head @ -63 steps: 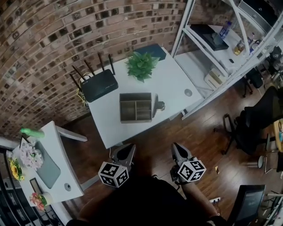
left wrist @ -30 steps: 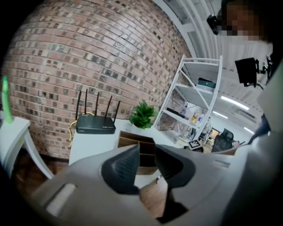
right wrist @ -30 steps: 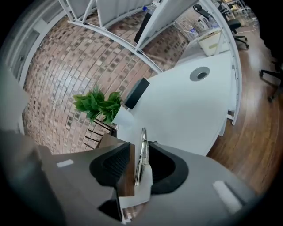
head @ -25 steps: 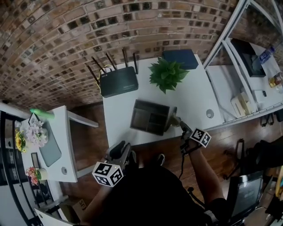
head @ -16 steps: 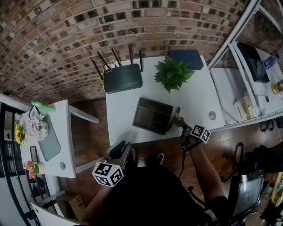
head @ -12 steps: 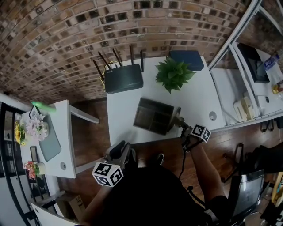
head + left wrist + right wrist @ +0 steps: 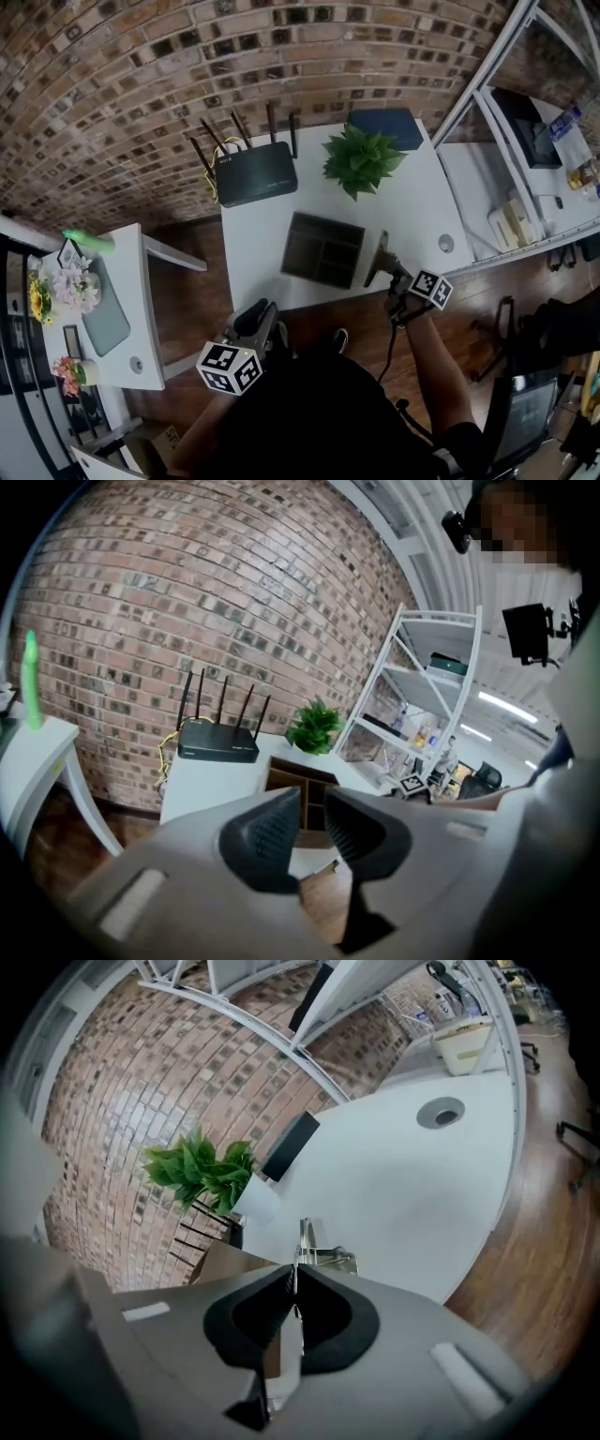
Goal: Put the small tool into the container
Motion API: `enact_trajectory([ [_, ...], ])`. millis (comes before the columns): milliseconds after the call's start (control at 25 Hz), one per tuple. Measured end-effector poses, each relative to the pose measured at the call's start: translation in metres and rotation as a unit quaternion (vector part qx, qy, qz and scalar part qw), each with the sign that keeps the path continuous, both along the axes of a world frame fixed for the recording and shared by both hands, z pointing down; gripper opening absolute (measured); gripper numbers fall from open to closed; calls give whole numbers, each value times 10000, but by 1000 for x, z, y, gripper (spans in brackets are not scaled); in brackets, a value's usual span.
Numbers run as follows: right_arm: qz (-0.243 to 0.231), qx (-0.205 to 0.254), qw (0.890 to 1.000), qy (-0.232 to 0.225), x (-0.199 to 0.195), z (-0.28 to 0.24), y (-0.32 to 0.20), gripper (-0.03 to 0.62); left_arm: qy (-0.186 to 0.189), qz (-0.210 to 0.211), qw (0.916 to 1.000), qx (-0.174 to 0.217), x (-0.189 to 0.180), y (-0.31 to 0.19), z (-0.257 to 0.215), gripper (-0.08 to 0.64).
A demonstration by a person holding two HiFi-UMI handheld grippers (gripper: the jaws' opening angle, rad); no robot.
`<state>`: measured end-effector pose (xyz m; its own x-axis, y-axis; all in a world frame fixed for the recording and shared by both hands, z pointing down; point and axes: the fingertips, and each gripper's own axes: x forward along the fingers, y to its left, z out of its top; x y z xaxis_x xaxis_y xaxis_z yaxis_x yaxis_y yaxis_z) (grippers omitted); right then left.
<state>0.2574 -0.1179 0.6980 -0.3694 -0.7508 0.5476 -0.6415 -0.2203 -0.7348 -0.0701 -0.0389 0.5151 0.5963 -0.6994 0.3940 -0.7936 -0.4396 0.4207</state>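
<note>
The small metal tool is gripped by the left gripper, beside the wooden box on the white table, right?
Not the left: the right gripper has just closed its jaws on the small metal tool, as the right gripper view shows. It is beside the wooden box on the white table.

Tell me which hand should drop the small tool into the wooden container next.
Right. The right gripper has just closed its jaws on the tool, beside the container on the table. The left gripper hangs empty, low, off the table's near edge.

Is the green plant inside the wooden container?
No, the plant stands on the white table beyond the container, apart from it.
</note>
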Motion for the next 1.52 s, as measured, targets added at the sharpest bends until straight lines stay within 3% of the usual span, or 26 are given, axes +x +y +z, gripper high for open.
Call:
enact_trajectory([
  [240, 73, 695, 9971, 310, 5, -53, 7, 17, 92, 332, 9994, 44, 12, -12, -2, 74],
  [480, -215, 1544, 9843, 833, -12, -118, 10, 17, 186, 690, 9974, 3, 29, -19, -2, 74],
  [760, -280, 2229, 9704, 880, -44, -168, 16, 17, 276, 933, 9952, -62, 38, -21, -1, 74],
  [1360, -822, 2929, 9466, 1066, -95, -202, -13, 17, 256, 614, 9978, -42, 11, -24, -1, 67],
  [1520, -1148, 3129, 9329, 1365, -101, -209, -30, 16, 247, 444, 9987, -33, 2, -24, -2, 66],
])
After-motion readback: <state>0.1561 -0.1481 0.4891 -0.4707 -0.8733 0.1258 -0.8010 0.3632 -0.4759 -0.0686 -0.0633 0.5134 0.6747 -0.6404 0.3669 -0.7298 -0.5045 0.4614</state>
